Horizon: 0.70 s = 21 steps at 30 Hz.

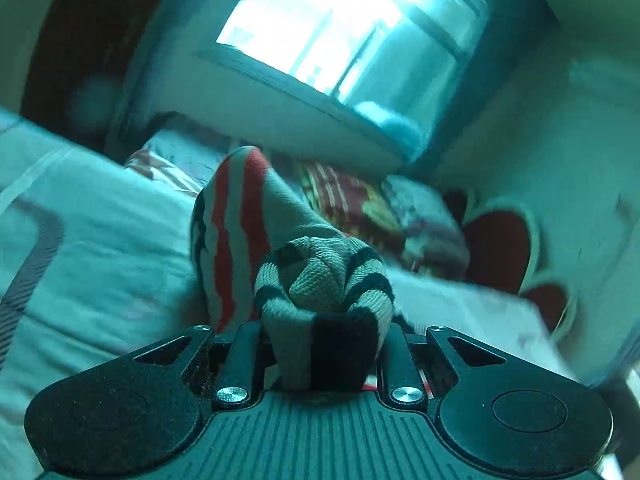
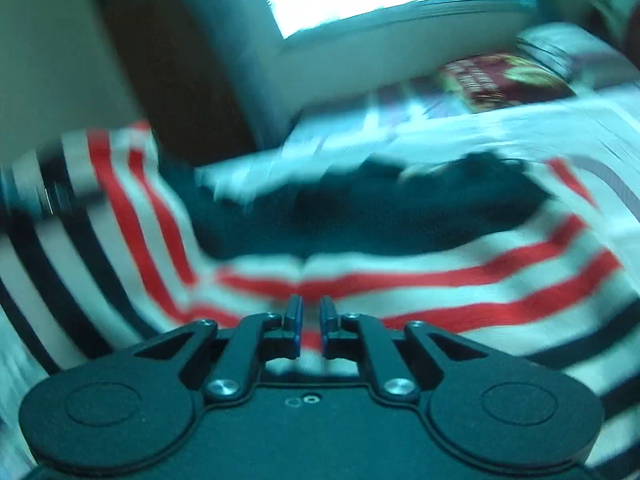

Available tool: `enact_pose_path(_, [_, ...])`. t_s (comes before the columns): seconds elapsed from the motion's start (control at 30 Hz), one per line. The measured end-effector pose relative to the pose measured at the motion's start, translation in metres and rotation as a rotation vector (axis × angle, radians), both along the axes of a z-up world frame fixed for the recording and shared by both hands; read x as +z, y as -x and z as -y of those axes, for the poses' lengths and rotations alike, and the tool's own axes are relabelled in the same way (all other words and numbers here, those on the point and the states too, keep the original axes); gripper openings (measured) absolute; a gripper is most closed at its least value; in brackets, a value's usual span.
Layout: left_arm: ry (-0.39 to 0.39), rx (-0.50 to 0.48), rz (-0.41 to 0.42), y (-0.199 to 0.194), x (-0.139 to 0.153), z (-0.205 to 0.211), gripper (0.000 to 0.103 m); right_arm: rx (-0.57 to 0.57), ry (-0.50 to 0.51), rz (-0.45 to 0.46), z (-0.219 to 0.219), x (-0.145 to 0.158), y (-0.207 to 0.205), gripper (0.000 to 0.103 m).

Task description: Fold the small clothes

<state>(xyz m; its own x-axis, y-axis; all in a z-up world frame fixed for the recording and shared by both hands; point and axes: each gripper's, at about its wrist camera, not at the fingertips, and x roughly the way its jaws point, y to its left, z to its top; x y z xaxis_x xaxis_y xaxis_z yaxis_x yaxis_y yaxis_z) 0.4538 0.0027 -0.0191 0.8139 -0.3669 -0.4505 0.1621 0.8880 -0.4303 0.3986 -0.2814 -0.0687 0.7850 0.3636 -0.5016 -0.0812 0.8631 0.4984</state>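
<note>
A striped knit garment (image 1: 320, 280) in white, black and red is bunched up in my left gripper (image 1: 320, 344), which is shut on a thick wad of it. The fabric hides the fingertips, and a lifted part of the garment trails away over the bed. In the right wrist view the same striped garment (image 2: 440, 280) lies spread on the bed, with a dark panel (image 2: 380, 216) at its middle. My right gripper (image 2: 311, 312) hovers just over its red stripes. Its blue pads (image 2: 295, 316) stand a little apart with nothing pinched between them.
A pale bedcover (image 1: 100, 220) lies under everything. A red patterned blanket (image 1: 352, 200) and pillows sit at the bed's far side, below a bright window (image 1: 320, 20). A red heart-shaped cushion (image 1: 500, 248) rests by the right wall. A dark door (image 2: 168, 60) stands behind the bed.
</note>
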Motion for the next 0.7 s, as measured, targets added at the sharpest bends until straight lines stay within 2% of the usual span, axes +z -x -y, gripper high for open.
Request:
enact_pose_path(0.07, [-0.061,-0.054,-0.013,-0.006,0.001,0.038,0.019,-0.103,-0.071,0.009,0.040,0.010,0.016,0.018])
enact_pose_path(0.13, [-0.108,-0.112,-0.048,-0.012,-0.004,0.079,0.019,-0.154,-0.096,0.015,0.074,0.020,0.030,0.018])
enact_pose_path(0.2, [-0.161,-0.176,-0.127,-0.018,-0.019,0.121,0.020,-0.189,-0.096,-0.004,0.102,0.028,0.038,0.024])
enact_pose_path(0.27, [-0.274,-0.241,-0.164,-0.016,-0.036,0.162,0.031,-0.202,-0.113,-0.026,0.123,0.031,0.045,0.033])
enact_pose_path(0.3, [-0.342,-0.260,-0.126,-0.008,-0.037,0.176,0.051,-0.211,-0.131,-0.035,0.134,0.032,0.049,0.047])
enact_pose_path(0.33, [-0.358,-0.292,-0.094,0.004,-0.033,0.183,0.085,-0.218,-0.147,-0.034,0.141,0.033,0.053,0.067])
enact_pose_path(0.37, [-0.315,-0.332,-0.075,0.014,-0.022,0.181,0.095,-0.220,-0.168,-0.026,0.147,0.034,0.058,0.074])
enact_pose_path(0.47, [-0.183,-0.342,0.008,0.043,0.015,0.145,0.097,-0.183,-0.255,-0.032,0.154,0.031,0.062,0.076])
enact_pose_path(0.57, [-0.160,-0.191,0.073,0.053,0.033,0.082,0.097,-0.095,-0.366,-0.092,0.145,0.017,0.053,0.076])
enact_pose_path(0.6, [-0.155,-0.122,0.069,0.048,0.031,0.058,0.097,-0.078,-0.384,-0.112,0.140,0.012,0.049,0.076])
enact_pose_path(0.63, [-0.157,-0.065,0.030,0.040,0.026,0.039,0.097,-0.066,-0.402,-0.141,0.132,0.006,0.044,0.078])
enact_pose_path(0.7, [-0.127,-0.009,-0.052,0.023,0.007,0.007,0.097,-0.045,-0.458,-0.205,0.122,-0.008,0.034,0.079])
